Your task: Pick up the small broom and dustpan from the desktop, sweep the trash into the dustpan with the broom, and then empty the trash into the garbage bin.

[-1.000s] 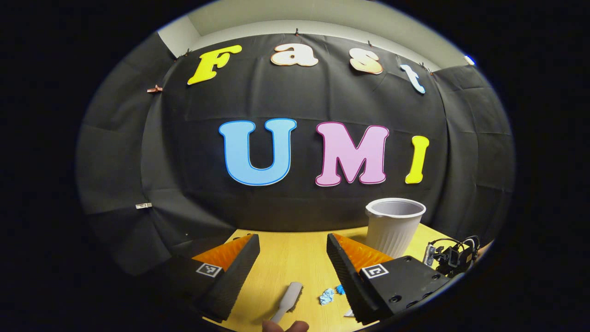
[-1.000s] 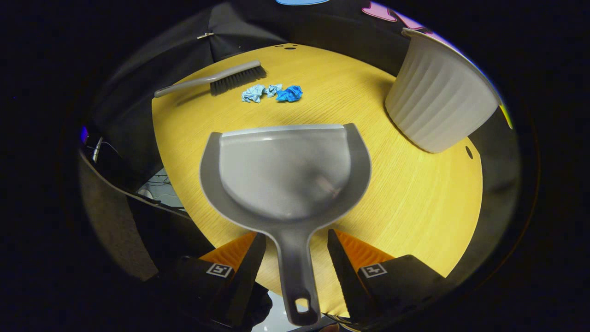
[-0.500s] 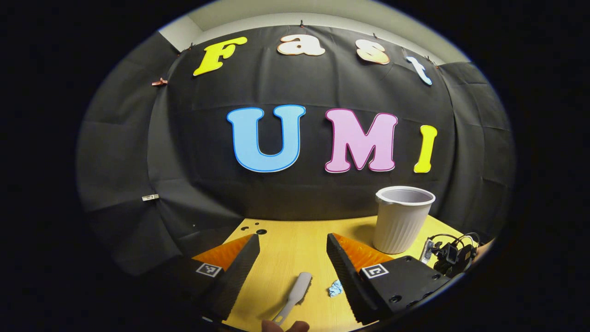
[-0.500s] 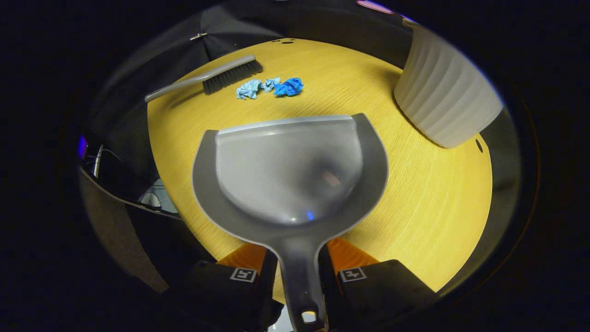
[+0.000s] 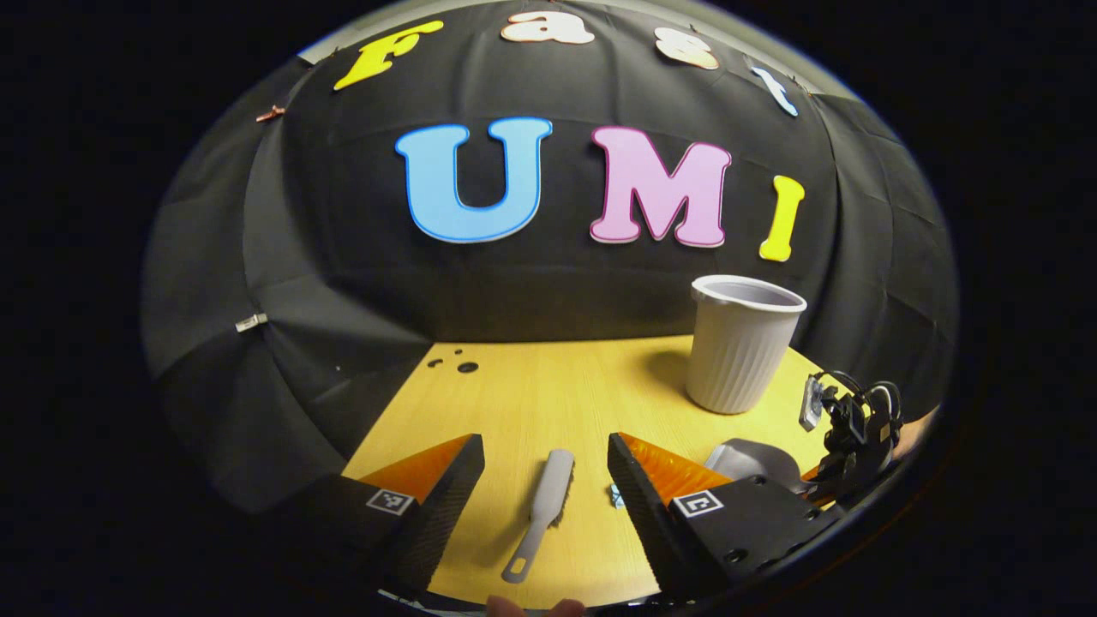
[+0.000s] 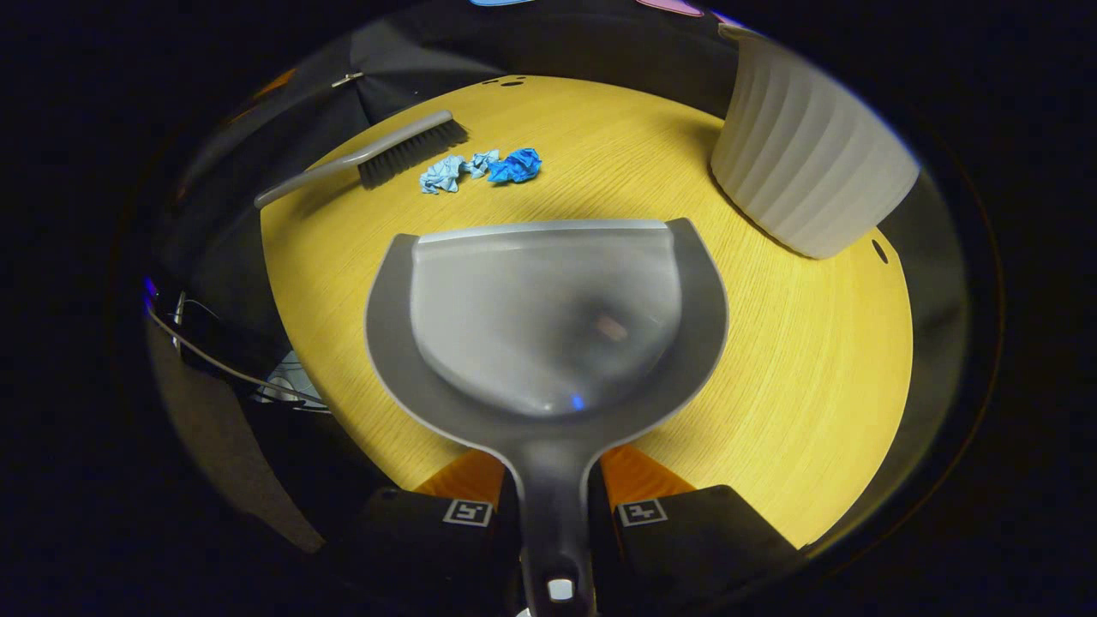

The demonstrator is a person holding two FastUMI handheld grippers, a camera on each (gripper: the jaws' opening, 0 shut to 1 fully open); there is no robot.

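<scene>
Between right gripper (image 6: 553,506) fingers, a grey dustpan (image 6: 546,321), scoop empty.

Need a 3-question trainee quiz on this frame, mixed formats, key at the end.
1. True or false: the right gripper is shut on the dustpan handle.
2. Which lies nearest the crumpled blue paper? A) broom B) garbage bin C) dustpan
3. Fill in: the left gripper hangs open above the broom's ____.

Key: 1 true; 2 A; 3 handle
</scene>
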